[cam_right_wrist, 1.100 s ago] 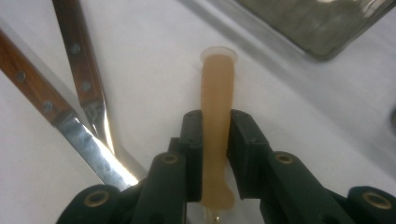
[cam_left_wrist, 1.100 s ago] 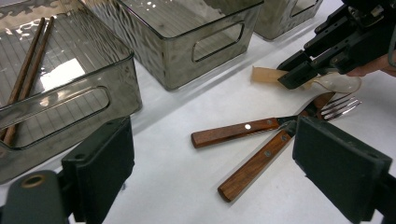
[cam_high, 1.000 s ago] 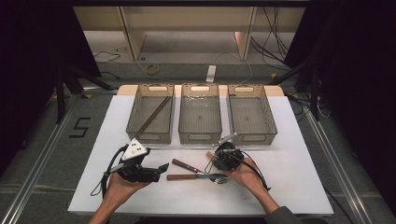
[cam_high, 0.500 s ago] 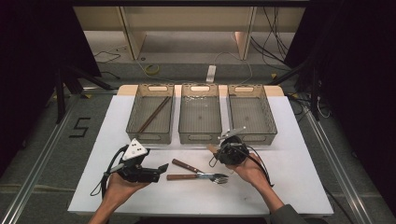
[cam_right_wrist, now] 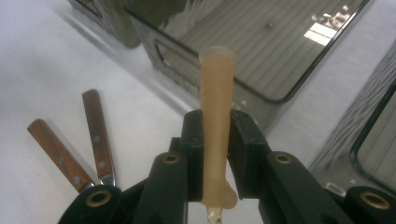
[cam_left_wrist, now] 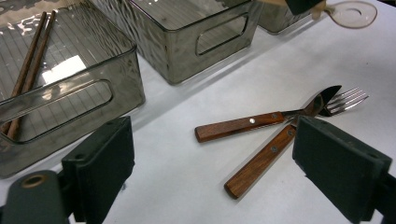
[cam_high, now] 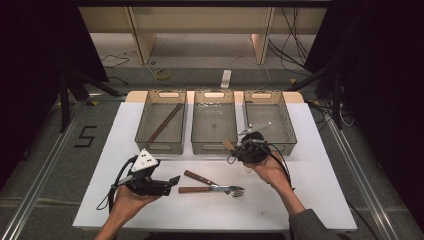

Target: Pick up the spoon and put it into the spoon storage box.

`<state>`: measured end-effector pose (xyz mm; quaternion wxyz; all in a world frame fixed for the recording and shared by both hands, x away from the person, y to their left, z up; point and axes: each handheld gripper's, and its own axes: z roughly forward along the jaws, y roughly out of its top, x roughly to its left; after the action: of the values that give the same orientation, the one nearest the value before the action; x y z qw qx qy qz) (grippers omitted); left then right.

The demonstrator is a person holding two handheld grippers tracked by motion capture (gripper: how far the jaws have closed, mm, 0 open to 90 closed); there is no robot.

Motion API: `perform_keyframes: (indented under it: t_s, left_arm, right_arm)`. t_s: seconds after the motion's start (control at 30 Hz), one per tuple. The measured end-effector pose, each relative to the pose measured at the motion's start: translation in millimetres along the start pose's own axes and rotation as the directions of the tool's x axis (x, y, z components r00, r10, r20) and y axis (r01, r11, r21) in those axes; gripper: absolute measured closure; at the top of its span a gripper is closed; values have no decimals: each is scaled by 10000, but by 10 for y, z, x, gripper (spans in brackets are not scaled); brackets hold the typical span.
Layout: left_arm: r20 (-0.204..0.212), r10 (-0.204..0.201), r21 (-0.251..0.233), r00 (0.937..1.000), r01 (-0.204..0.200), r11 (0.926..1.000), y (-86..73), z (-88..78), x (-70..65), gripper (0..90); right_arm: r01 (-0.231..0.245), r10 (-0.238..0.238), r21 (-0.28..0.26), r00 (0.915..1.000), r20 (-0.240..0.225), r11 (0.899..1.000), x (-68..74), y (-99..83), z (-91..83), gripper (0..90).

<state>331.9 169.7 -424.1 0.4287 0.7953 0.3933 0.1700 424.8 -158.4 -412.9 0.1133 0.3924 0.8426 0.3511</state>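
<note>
My right gripper [cam_high: 239,149] is shut on the handle of a translucent tan plastic spoon [cam_high: 228,145], held above the table just in front of the middle bin [cam_high: 212,148]. In the right gripper view the spoon handle [cam_right_wrist: 215,107] stands up between the pads of my right gripper [cam_right_wrist: 215,135]. The spoon's bowl [cam_left_wrist: 351,14] shows at the top right of the left gripper view. My left gripper [cam_high: 174,180] rests low at the table's front left, open, with nothing between its jaws. A wood-handled knife [cam_high: 197,176] and fork [cam_high: 212,190] lie crossed on the white table just right of it.
Three clear grey bins stand in a row at the back. The left bin [cam_high: 160,148] holds brown chopsticks [cam_high: 165,122]; the right bin [cam_high: 286,145] looks bare. The fork's tines [cam_left_wrist: 350,98] lie ahead of the left gripper's jaws. A cable trails from each gripper.
My right gripper has risen off the table with the spoon and moved away from the knife and fork toward the bins. The left gripper has stayed put.
</note>
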Motion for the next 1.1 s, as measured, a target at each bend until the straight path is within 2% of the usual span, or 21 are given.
perform_keyframes:
  t_s: [0.27,0.53,0.73,1.1]
  left_arm:
    - [-8,116,65,9999,-116,9999,-2,6,-3,123]
    - [40,87,21,10000,-87,10000,-5,6,-1,123]
    - [43,144,74,9999,-144,9999,-7,10,-8,123]
    - [54,188,63,9998,-188,9998,-9,13,-14,123]
  right_arm:
    - [89,-83,-453,9999,139,9989,-51,264,-83,773]
    - [-55,72,-618,9996,273,9981,-129,493,-33,772]
    - [22,5,-602,9990,447,9982,-145,651,35,771]
    - [-112,151,-608,9979,633,9981,-193,855,143,771]
